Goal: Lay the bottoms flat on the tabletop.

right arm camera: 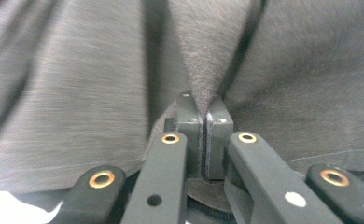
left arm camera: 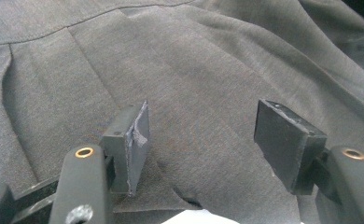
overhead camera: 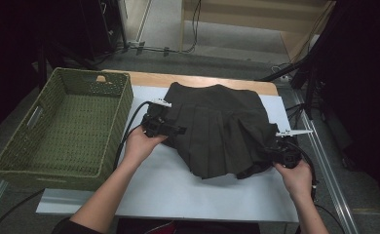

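White table top (overhead camera: 178, 190) bears a dark skirt (overhead camera: 222, 131); grey floor (overhead camera: 217, 61) beyond.

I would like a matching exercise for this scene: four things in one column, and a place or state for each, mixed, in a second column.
1. left gripper
2. right gripper
3. basket
4. skirt

a. green, at the table's left
b. spread out, dark grey
c. open over the cloth
d. shut on a fold of cloth

Pairs: 1-c, 2-d, 3-a, 4-b
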`<state>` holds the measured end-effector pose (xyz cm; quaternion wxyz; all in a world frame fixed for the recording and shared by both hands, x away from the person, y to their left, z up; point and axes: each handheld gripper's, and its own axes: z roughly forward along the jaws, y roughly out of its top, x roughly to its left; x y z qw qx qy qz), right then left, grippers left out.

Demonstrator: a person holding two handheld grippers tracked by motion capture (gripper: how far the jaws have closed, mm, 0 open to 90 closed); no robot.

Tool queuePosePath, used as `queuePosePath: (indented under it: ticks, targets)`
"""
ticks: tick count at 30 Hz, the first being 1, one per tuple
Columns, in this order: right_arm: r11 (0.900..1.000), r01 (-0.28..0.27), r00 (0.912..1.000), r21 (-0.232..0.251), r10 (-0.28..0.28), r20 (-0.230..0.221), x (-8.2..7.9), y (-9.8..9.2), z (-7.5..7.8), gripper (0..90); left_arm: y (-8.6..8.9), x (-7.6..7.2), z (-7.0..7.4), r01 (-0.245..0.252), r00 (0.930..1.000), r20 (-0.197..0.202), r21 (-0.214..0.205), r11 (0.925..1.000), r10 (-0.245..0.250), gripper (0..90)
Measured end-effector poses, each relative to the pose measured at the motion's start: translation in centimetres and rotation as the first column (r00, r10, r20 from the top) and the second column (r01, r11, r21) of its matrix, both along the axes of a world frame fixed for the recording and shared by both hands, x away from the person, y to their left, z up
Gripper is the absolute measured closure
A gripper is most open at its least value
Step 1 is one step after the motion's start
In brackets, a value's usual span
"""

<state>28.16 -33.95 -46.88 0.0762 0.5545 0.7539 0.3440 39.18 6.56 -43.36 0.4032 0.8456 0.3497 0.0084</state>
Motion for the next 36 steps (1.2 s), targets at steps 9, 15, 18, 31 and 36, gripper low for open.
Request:
queuePosePath:
  ticks: [9,15,18,31,36]
  targets:
    - [0.9976,-0.06,0.992,0.034,0.056,0.113,-1.6,3.2,3.3,85.8,-0.4,-0.3,0.1,0.013,0.9999,0.005,-0.008,0.9999,-0.013,36.6]
    - [0.996,-0.087,0.9847,0.021,0.083,0.154,-1.0,6.5,3.2,85.7,-0.8,-0.5,0.1,0.02,0.9998,0.007,-0.008,0.9998,-0.02,36.6]
    - [0.9952,-0.097,0.9826,-0.001,0.096,0.159,-0.8,7.8,2.8,85.7,-0.8,-0.5,0.2,0.023,0.9997,0.009,-0.01,0.9997,-0.023,36.6]
    - [0.9876,-0.147,0.9772,-0.055,0.153,0.147,-0.6,12.6,0.7,85.7,-1.5,-0.9,0.6,0.04,0.9992,0.006,-0.038,0.9985,-0.04,36.7]
    - [0.9788,-0.197,0.9665,-0.055,0.204,0.156,-0.8,14.9,0.4,85.6,-2.0,-1.2,0.8,0.056,0.9984,0.008,-0.042,0.9975,-0.056,36.7]
